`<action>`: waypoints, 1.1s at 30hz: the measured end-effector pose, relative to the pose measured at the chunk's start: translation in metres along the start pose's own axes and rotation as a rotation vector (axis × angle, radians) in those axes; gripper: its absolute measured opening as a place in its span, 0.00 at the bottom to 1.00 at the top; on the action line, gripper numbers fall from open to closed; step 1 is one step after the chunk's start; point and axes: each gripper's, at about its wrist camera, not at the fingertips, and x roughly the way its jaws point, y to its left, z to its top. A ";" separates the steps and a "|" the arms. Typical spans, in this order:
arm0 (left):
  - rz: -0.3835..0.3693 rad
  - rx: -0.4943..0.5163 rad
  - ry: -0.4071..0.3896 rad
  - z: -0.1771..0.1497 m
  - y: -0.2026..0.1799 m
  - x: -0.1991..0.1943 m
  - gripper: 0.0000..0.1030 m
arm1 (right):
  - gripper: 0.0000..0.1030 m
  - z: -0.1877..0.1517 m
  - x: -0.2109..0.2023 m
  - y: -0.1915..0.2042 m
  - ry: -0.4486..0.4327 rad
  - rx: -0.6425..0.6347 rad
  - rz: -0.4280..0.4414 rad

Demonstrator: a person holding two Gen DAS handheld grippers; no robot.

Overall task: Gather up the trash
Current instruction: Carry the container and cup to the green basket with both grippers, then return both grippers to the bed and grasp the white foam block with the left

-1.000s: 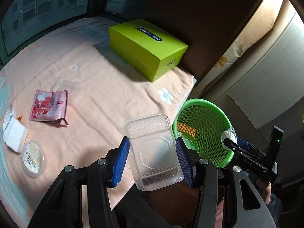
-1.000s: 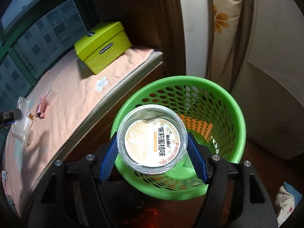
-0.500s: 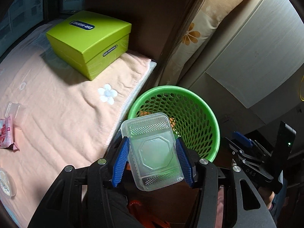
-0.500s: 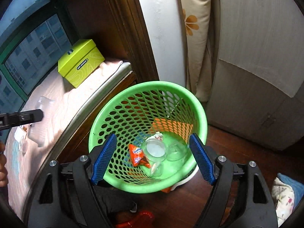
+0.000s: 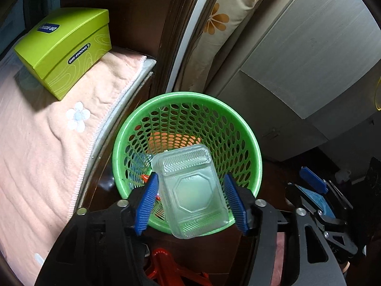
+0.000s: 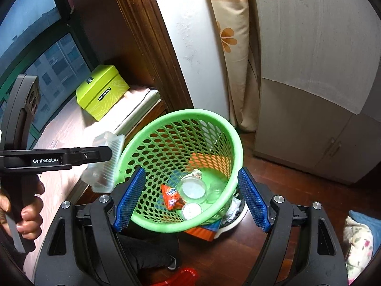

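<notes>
A window (image 6: pixel 35 54) with dark green frames fills the upper left and shows apartment blocks outside under bluish light. Below it runs a ledge covered by a pink flowered cloth (image 5: pixel 35 147), a lime-green box (image 5: pixel 64 47) at its far end. Dark wood trim (image 6: pixel 152 47) rises beside a white wall strip (image 6: pixel 190 43) and a cream flowered curtain (image 6: pixel 228 38). A pale cabinet (image 6: pixel 316 71) stands on reddish wooden floor (image 6: pixel 285 186).
</notes>
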 end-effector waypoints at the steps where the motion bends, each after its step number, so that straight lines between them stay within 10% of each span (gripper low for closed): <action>1: 0.004 -0.003 0.000 -0.001 0.000 0.000 0.65 | 0.77 0.000 0.000 0.000 0.000 0.002 0.001; 13: 0.009 -0.042 -0.039 -0.022 0.031 -0.034 0.65 | 0.77 -0.005 -0.004 0.023 0.001 -0.003 0.057; 33: 0.336 -0.369 -0.227 -0.123 0.205 -0.168 0.69 | 0.77 -0.009 0.023 0.160 0.054 -0.202 0.232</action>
